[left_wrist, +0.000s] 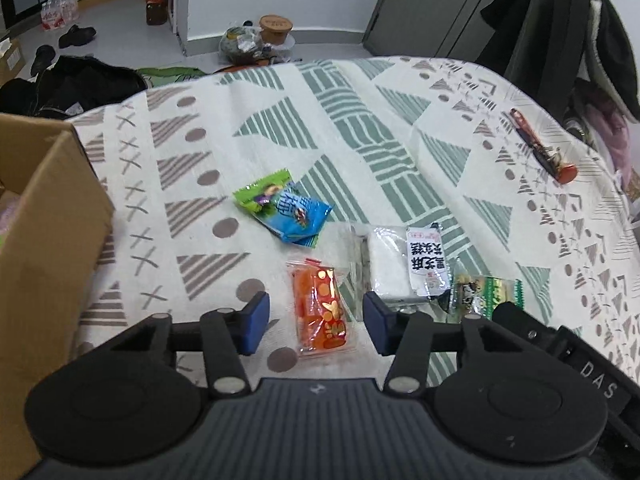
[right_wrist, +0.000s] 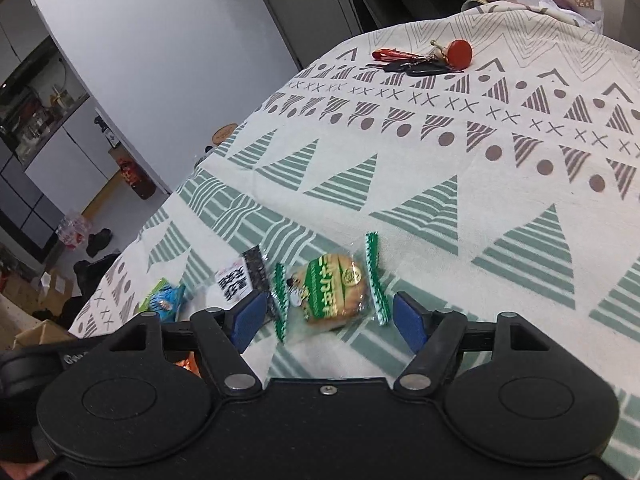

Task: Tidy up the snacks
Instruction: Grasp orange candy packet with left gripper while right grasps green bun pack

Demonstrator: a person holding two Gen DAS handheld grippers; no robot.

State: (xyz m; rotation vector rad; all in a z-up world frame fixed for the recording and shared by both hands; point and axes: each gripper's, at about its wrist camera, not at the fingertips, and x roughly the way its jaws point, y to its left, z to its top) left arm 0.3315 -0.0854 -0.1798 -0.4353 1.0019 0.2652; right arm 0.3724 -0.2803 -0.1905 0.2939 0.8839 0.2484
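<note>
The left gripper [left_wrist: 316, 322] hovered with jaws released around an orange snack packet [left_wrist: 320, 312] on the table [left_wrist: 400, 128]. The right gripper [right_wrist: 326, 316] likewise had its jaws spread wide on either side of a green-wrapped biscuit [right_wrist: 334, 290]. Farther off lay a white cake pack [left_wrist: 404, 266], a blue-green packet [left_wrist: 282, 210], then keys [right_wrist: 424, 60].

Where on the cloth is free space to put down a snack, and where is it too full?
Free: the cloth between the blue-green packets and the far edge, up to the keys. Also beside the cardboard box. Crowded: near both tools, around the orange packet and white packet.
</note>
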